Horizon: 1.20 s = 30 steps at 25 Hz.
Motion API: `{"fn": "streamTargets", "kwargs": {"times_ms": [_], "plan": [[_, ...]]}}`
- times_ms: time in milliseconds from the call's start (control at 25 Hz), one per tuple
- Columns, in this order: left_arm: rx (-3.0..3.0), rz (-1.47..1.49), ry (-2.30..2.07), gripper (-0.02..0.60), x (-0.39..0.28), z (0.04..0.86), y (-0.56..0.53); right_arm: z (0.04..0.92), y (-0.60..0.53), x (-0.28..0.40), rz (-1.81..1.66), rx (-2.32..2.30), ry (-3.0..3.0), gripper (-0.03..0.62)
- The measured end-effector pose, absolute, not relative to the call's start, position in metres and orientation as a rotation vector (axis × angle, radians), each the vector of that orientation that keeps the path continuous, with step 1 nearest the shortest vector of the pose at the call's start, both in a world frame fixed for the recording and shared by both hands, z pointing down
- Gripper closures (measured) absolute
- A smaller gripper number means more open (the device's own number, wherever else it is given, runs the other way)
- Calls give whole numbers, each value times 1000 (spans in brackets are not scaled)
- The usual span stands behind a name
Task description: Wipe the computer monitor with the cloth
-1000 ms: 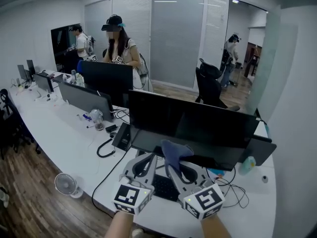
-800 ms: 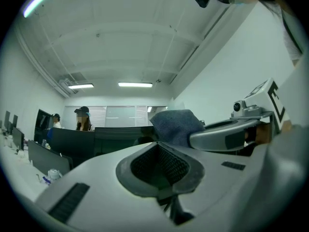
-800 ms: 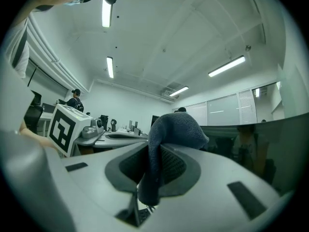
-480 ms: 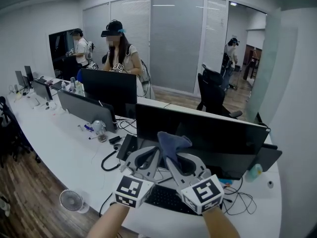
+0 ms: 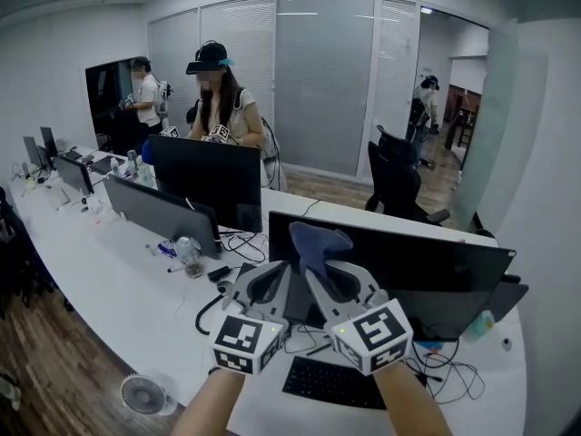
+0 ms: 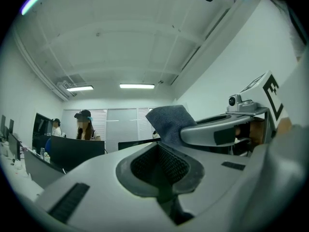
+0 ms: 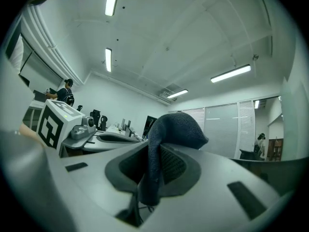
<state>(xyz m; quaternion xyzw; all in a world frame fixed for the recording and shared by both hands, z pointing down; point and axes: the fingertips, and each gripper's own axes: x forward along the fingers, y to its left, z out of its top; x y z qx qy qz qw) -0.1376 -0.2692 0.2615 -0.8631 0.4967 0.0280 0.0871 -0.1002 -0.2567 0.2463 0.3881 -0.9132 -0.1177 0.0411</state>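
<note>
Across the long white worktop (image 5: 109,280) stands the wide black flat computer monitor (image 5: 454,275), its screen dark. Both tongs are raised side by side before its left end. The right tongs (image 5: 320,263) are clamped on the blue-grey cloth (image 5: 316,240), which stands up before the screen's upper left corner; contact cannot be confirmed. The left tongs (image 5: 270,278) are closed together, holding nothing. Small clear jar (image 5: 189,252), further left: contents not discernible.

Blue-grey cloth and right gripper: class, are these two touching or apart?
Touching. The right gripper view shows the blue-grey fabric cloth clamped between the right gripper's closed jaws, its bunched top sticking out above them.
</note>
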Motion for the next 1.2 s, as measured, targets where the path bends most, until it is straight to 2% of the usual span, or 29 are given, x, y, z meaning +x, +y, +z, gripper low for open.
{"fn": "streamTargets", "kwargs": {"times_ms": [1000, 1200], "plan": [[-2719, 64, 1359, 574, -170, 289, -346, 226, -378, -167, -152, 1183, -2655, 536], [-2725, 90, 1356, 574, -175, 284, -349, 216, -381, -172, 53, 1117, -2854, 536]]}}
